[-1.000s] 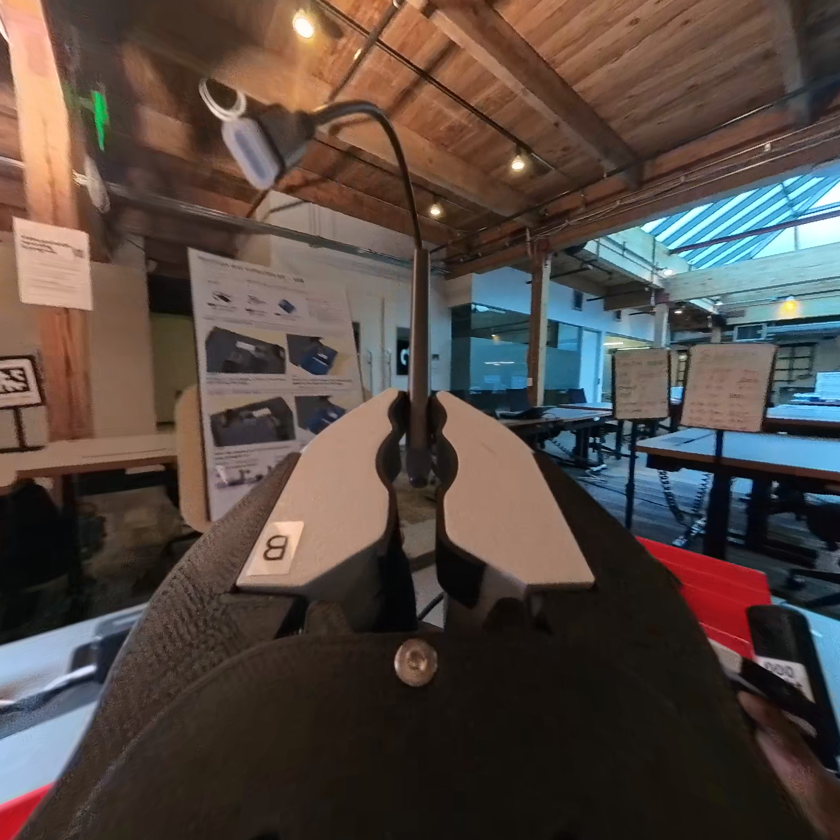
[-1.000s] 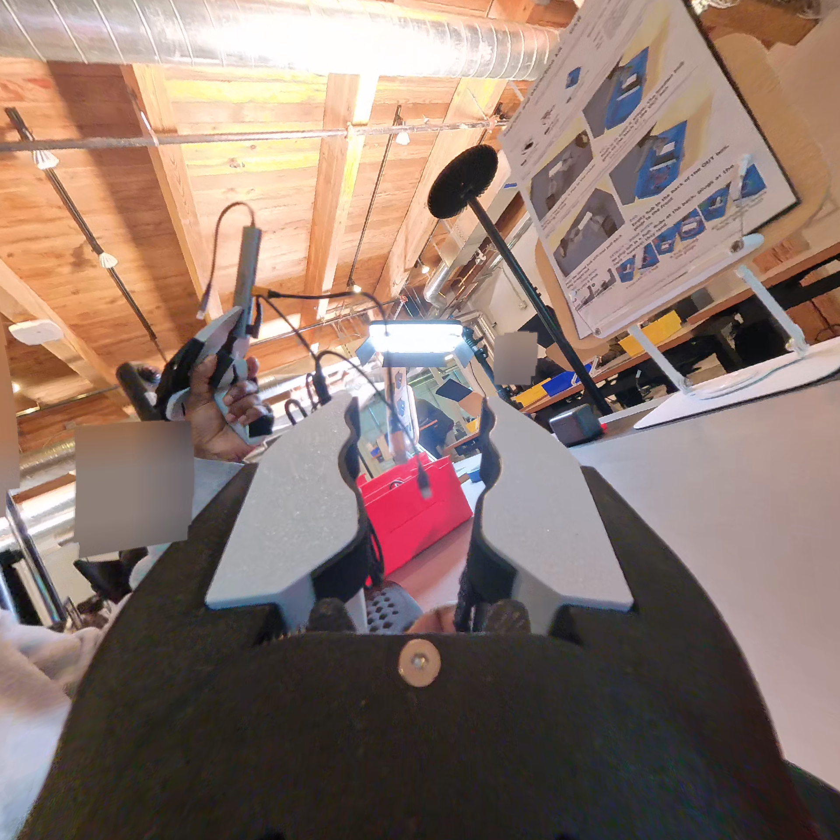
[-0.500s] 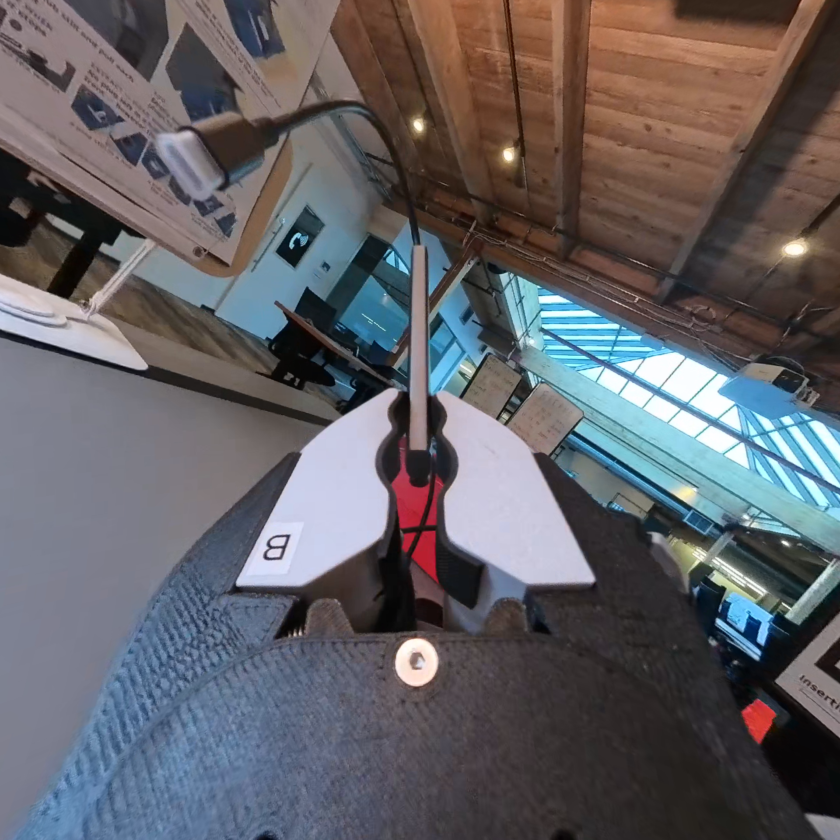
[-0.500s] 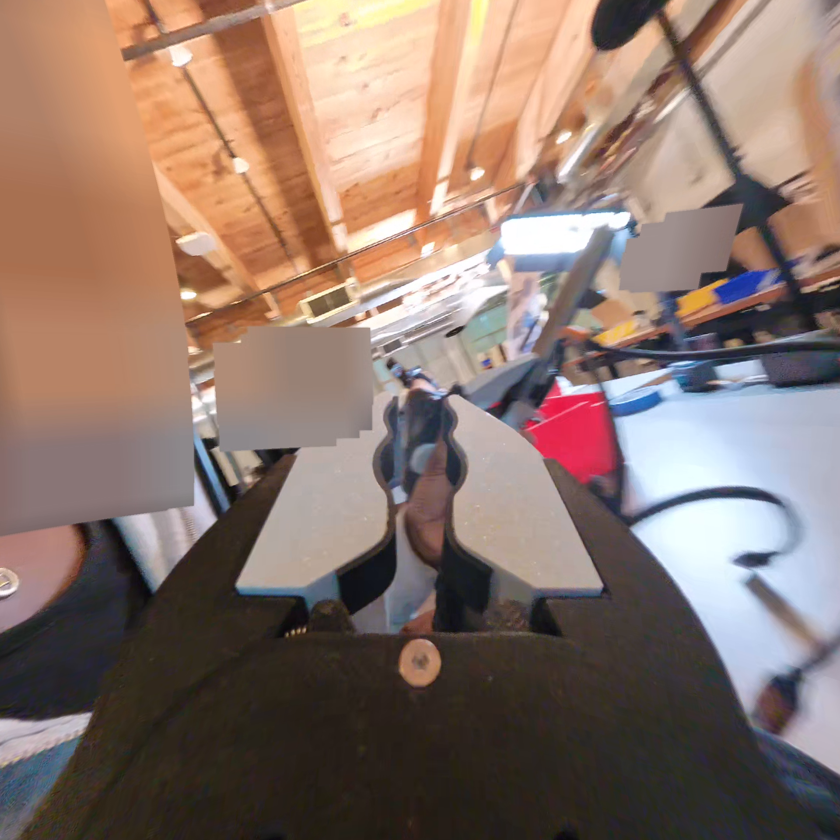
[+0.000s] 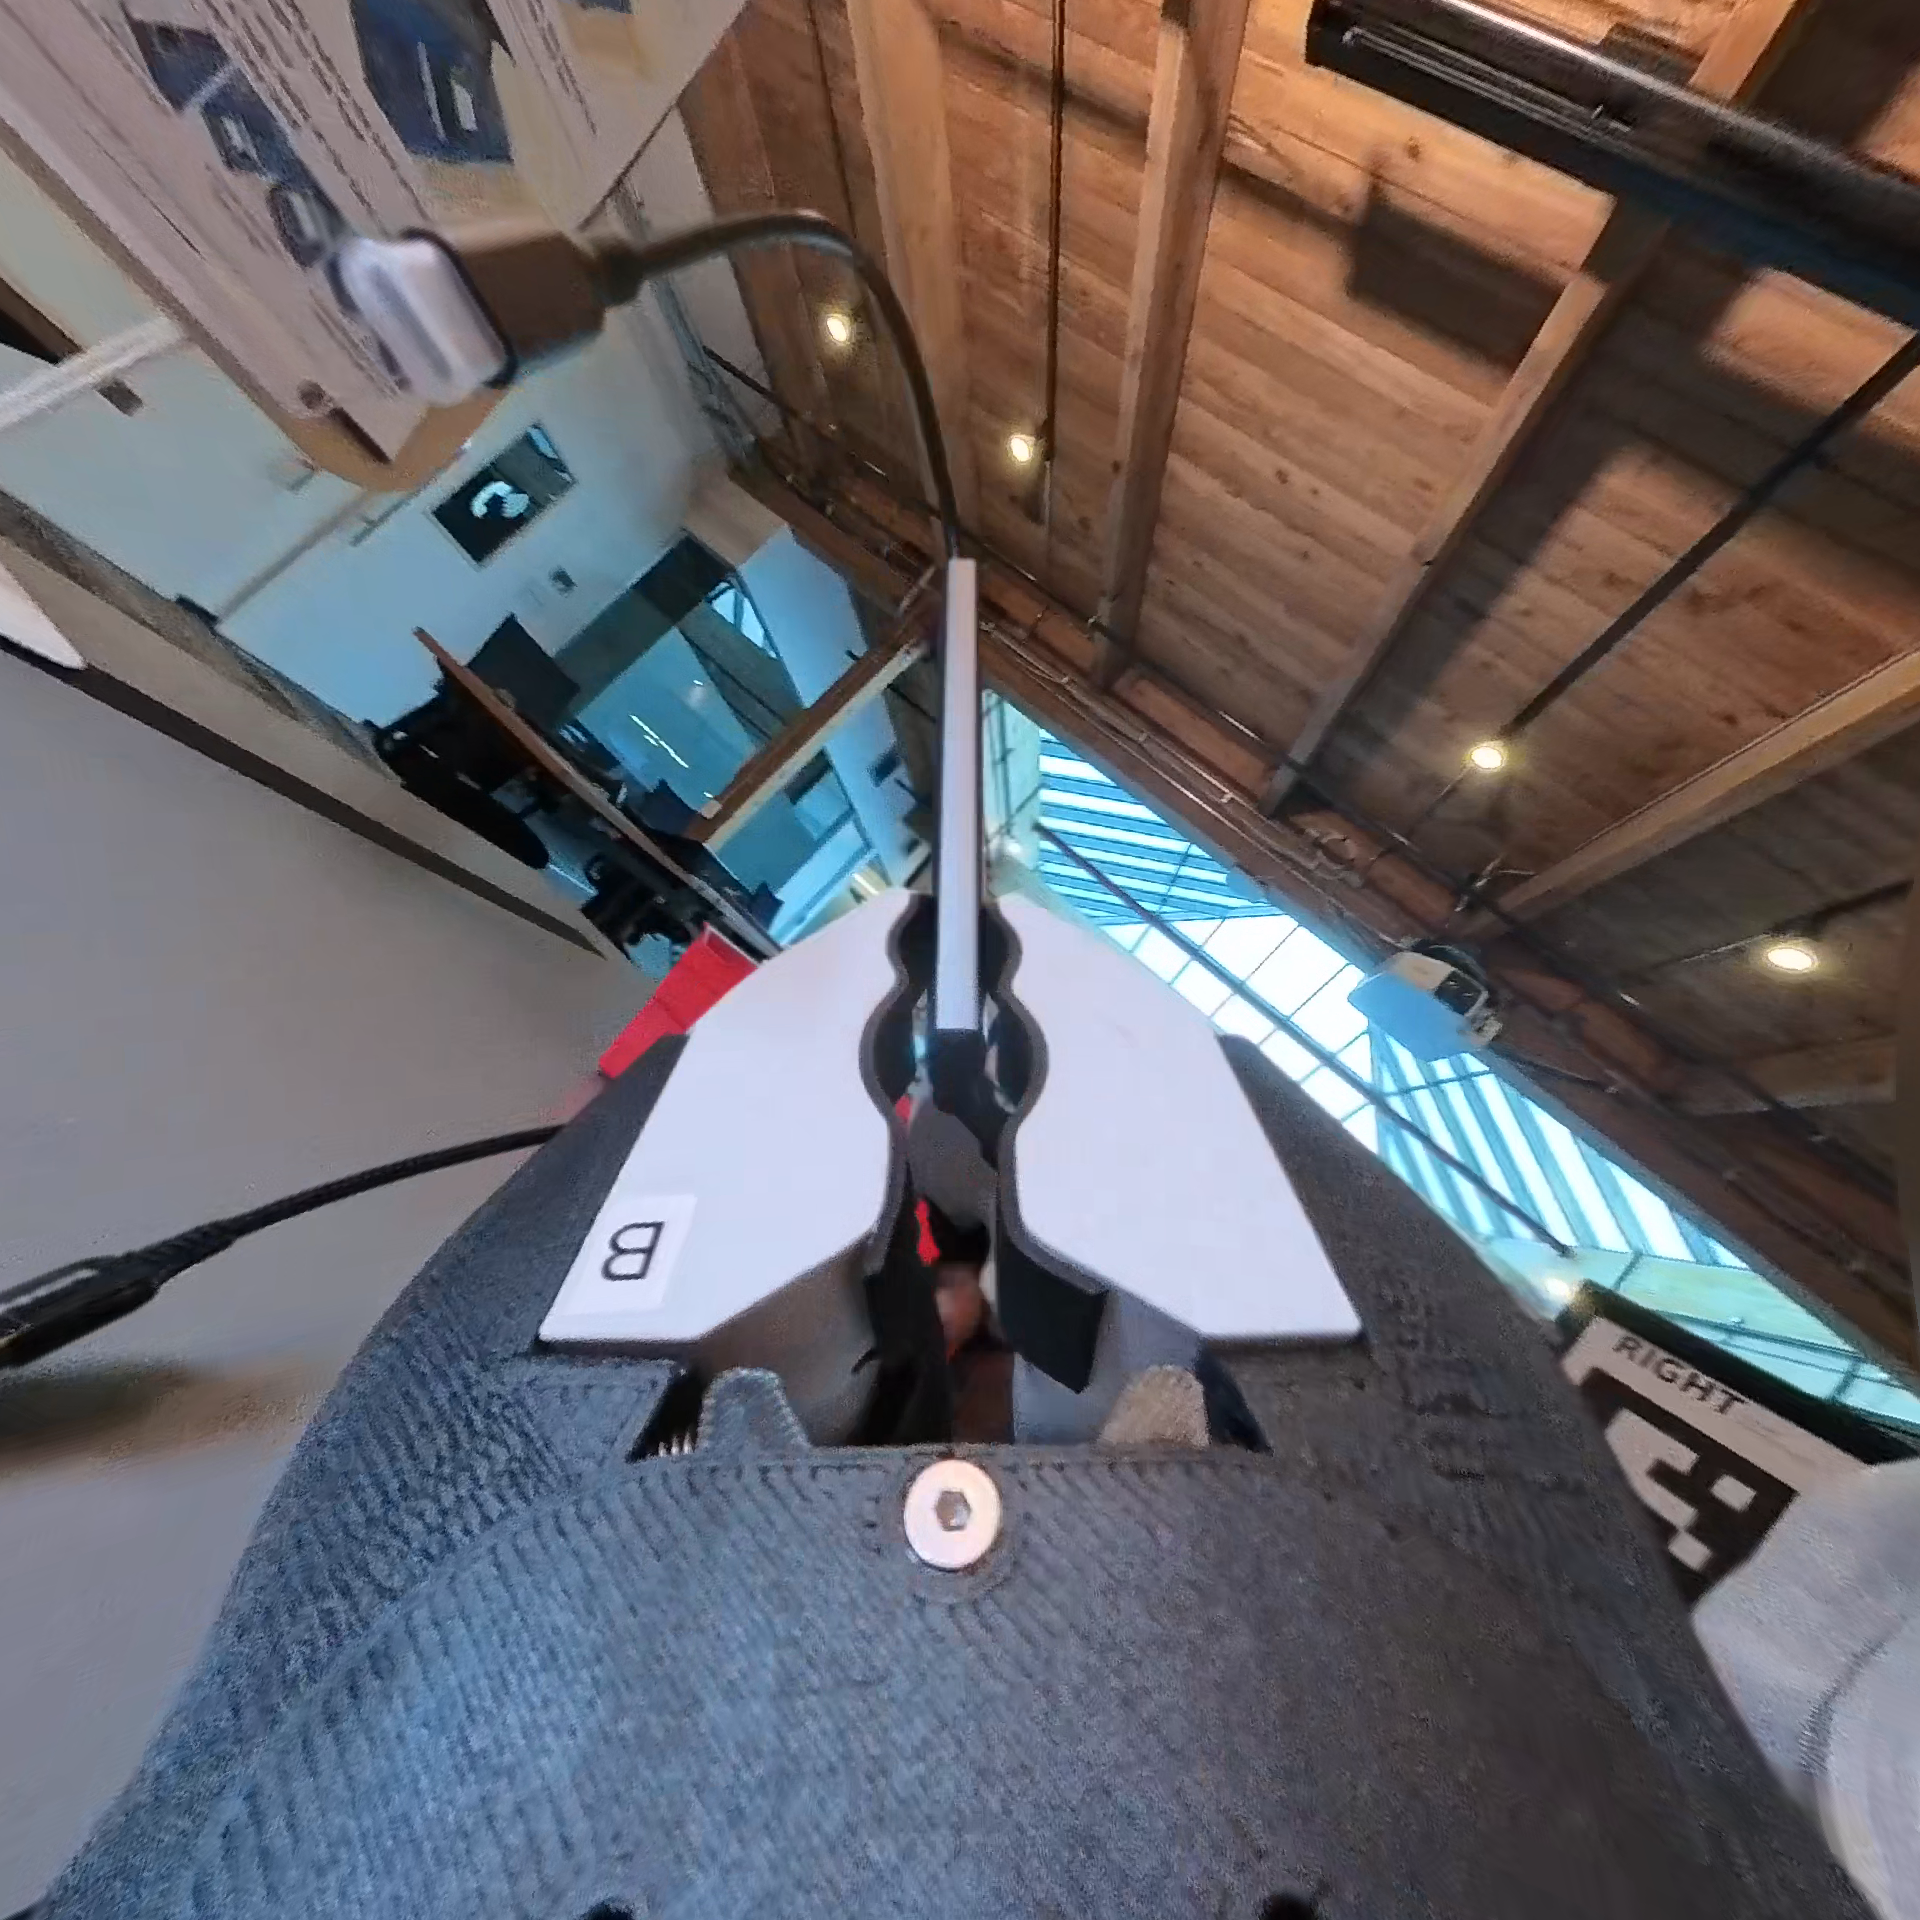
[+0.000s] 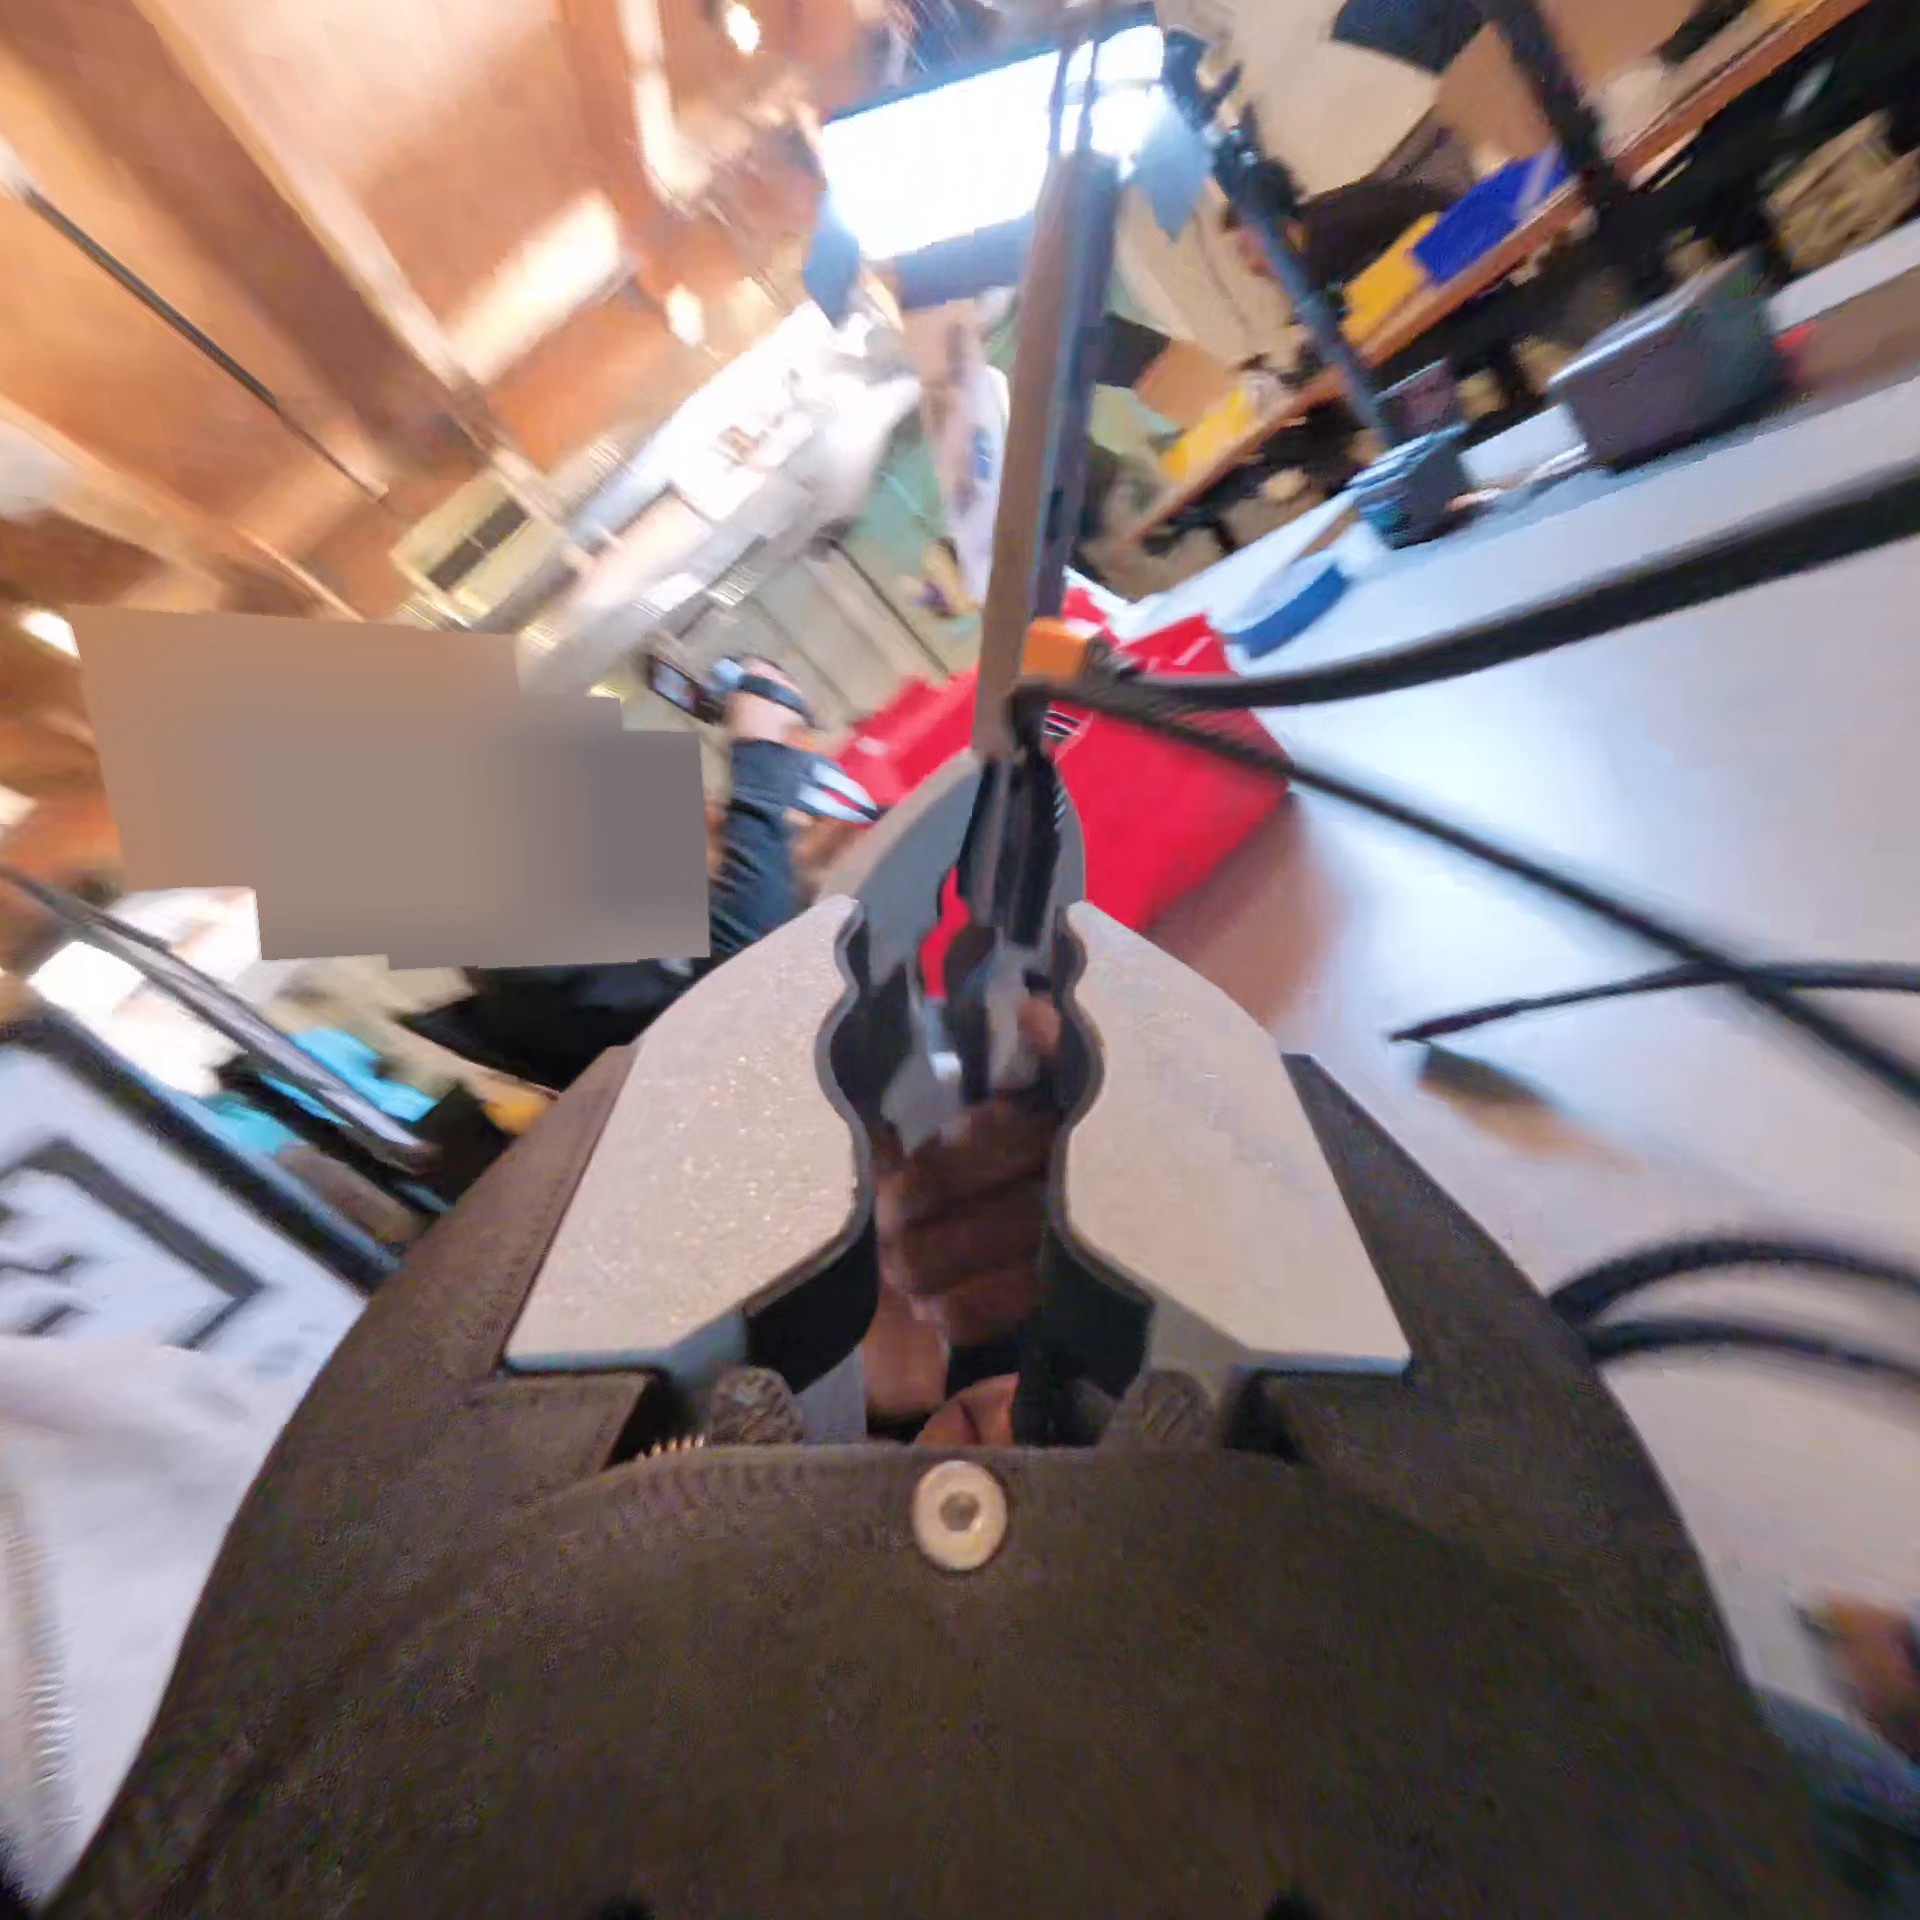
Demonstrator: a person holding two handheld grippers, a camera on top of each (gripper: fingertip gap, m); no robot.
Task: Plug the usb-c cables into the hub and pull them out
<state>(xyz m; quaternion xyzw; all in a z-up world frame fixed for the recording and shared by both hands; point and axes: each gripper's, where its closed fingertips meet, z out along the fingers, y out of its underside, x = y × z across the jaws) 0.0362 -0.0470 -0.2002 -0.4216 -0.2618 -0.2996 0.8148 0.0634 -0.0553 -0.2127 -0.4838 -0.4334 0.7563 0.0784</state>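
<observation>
My left gripper is shut on the thin grey hub, which stands edge-on out of the jaws. The hub's own lead curves to a white-capped plug at the upper left. A black plug sits at the hub's lower end between the jaws. In the blurred right wrist view my right gripper faces the left gripper and the hub at close range. Its jaws stand a narrow gap apart with nothing clearly between them. Black cables run from the hub's lower end to the right.
The grey table carries a black braided cable, more loose cables and a red bin. A poster board stands at the table's far edge. A hand shows behind my right jaws. My left and right fingertips are right by each other.
My right gripper has moved in close to the left gripper and the hub, and its jaws are narrower than a second ago. The left gripper has tilted and still holds the hub.
</observation>
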